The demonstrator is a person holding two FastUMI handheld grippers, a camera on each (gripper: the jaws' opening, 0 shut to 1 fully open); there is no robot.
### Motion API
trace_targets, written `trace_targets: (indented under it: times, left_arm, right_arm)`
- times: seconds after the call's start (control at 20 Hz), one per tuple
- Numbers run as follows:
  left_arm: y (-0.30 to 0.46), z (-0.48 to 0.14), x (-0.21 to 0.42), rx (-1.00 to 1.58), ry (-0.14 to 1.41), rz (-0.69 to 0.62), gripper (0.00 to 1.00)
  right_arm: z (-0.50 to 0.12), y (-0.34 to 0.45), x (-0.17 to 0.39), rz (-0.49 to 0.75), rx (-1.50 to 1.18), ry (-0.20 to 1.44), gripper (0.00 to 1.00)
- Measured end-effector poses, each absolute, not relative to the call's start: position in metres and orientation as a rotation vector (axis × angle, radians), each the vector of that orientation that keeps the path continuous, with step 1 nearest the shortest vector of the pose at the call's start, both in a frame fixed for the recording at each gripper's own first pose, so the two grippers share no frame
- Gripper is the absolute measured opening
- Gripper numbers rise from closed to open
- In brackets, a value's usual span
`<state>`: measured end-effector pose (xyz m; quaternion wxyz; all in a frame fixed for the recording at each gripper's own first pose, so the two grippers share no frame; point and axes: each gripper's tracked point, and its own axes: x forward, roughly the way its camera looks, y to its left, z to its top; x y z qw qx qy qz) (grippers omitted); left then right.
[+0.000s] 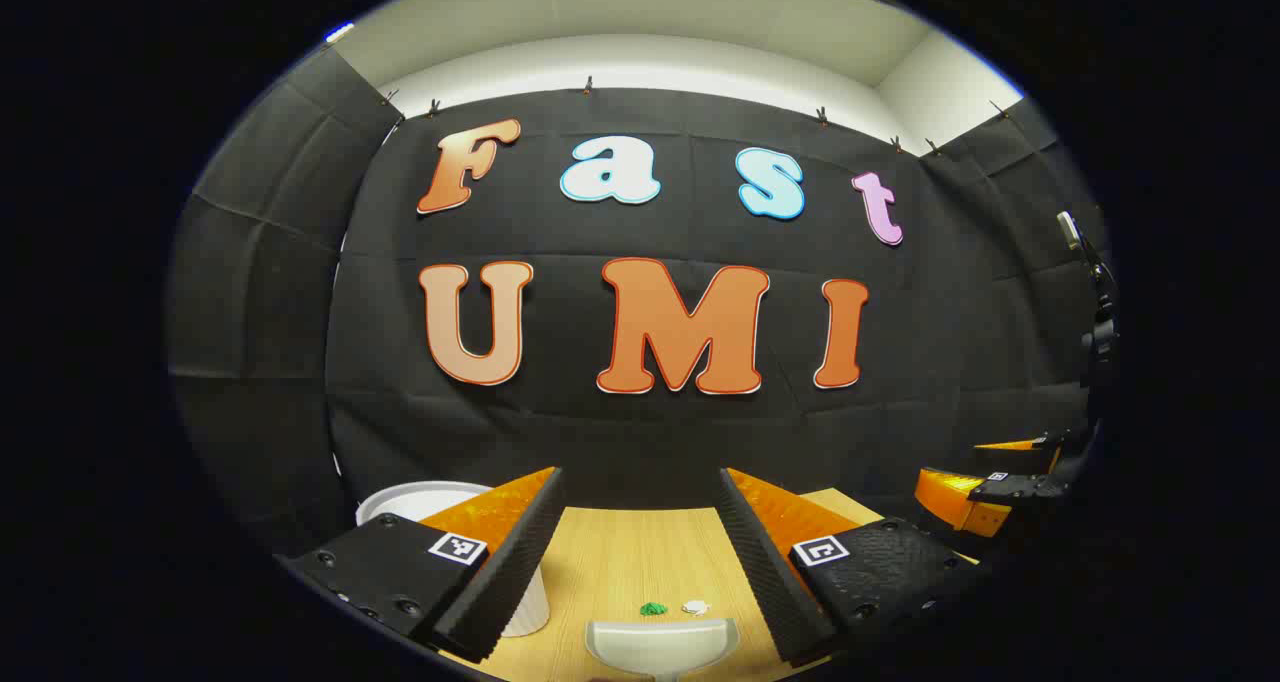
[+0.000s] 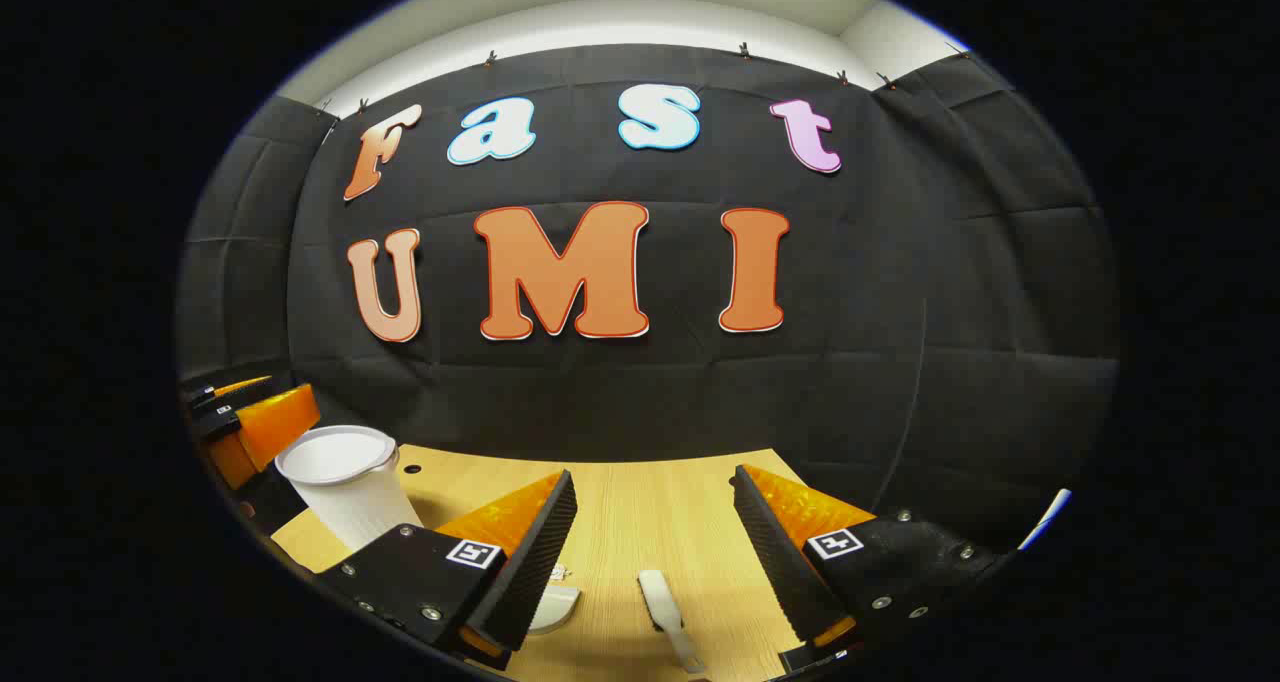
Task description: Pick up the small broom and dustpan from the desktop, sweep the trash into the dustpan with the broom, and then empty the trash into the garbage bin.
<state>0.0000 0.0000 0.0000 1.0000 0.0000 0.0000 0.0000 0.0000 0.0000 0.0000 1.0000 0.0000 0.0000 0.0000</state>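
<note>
Two hand-held tools hover over a wooden worktop, nothing picked up yet; the sweeping task looks barely begun.

Largest first: the worktop (image 2: 640, 522) carries a white garbage bin (image 2: 345, 482) toward its left side; in the left gripper view the white dustpan (image 1: 660, 645) lies flat between the fingers of the left tool (image 1: 640, 562), whose jaws stand spread and empty; in the right gripper view a slim white handle, probably the small broom (image 2: 668, 617), lies between the fingers of the right tool (image 2: 655, 562), likewise spread and holding nothing; smallest, two scraps of trash (image 1: 672, 609), one green and one white, sit just beyond the dustpan, unswept; grasping, sweeping and emptying all remain.
</note>
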Motion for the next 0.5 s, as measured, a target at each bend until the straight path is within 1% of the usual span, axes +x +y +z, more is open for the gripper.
trace_targets:
  times: [0.25, 0.5]
  left_arm:
    - [0.003, -0.009, 0.005, 0.008, 0.025, 0.026, 0.95]
    - [-0.002, -0.002, 0.015, -0.004, 0.019, 0.026, 0.95]
  right_arm:
    - [0.001, 0.001, 0.002, 0.033, 0.049, 0.001, 0.95]
    - [0.014, -0.007, 0.000, 0.038, 0.009, -0.059, 0.95]
